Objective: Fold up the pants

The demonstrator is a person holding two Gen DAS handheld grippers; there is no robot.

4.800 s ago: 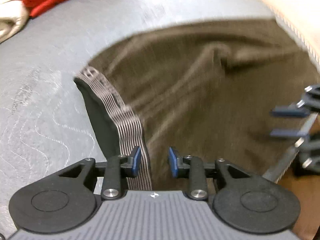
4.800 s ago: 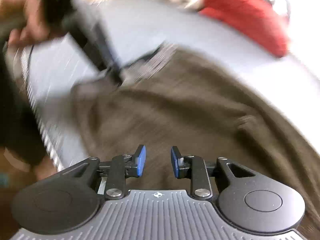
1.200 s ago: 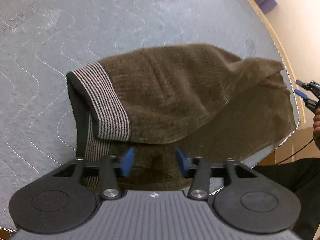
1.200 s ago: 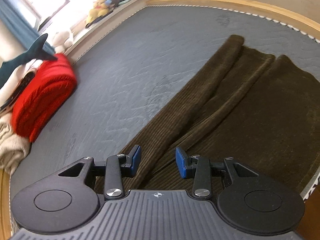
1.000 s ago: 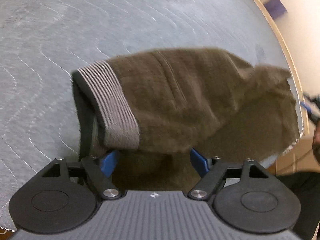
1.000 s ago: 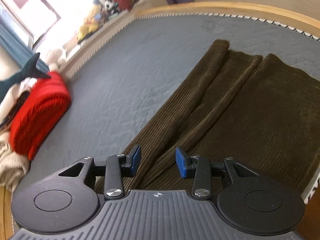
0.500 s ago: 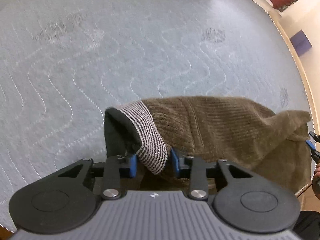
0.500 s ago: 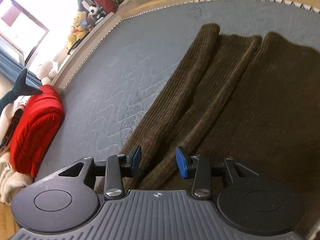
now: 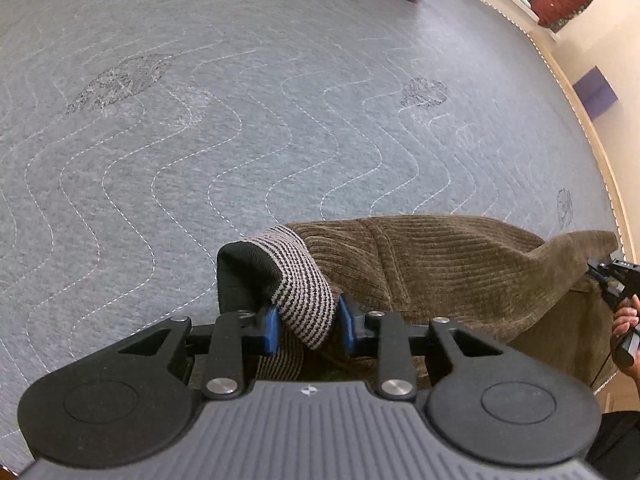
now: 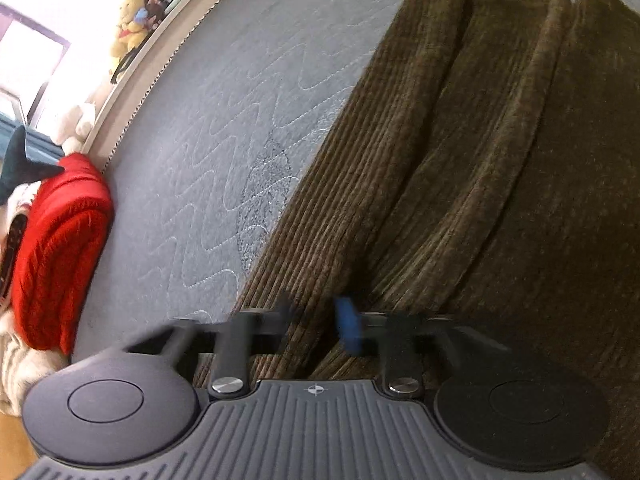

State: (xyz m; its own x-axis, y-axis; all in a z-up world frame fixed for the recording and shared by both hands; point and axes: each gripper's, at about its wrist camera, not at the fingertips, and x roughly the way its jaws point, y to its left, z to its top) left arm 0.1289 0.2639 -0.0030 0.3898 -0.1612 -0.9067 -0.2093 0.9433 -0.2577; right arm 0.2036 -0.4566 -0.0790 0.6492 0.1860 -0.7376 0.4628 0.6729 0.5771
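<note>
Though blurred, right gripper (image 10: 316, 326) jaws grip pants (image 10: 460, 168).

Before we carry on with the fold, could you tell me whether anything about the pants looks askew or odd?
Yes: the striped waistband is rolled over, its black lining showing, pinched in the left claw. The brown pants lie bunched with ridges along the legs, not flat on the grey mattress.

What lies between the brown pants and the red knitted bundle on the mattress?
In the right wrist view, only bare grey quilted mattress separates the pants from the red bundle; nothing else lies there.
</note>
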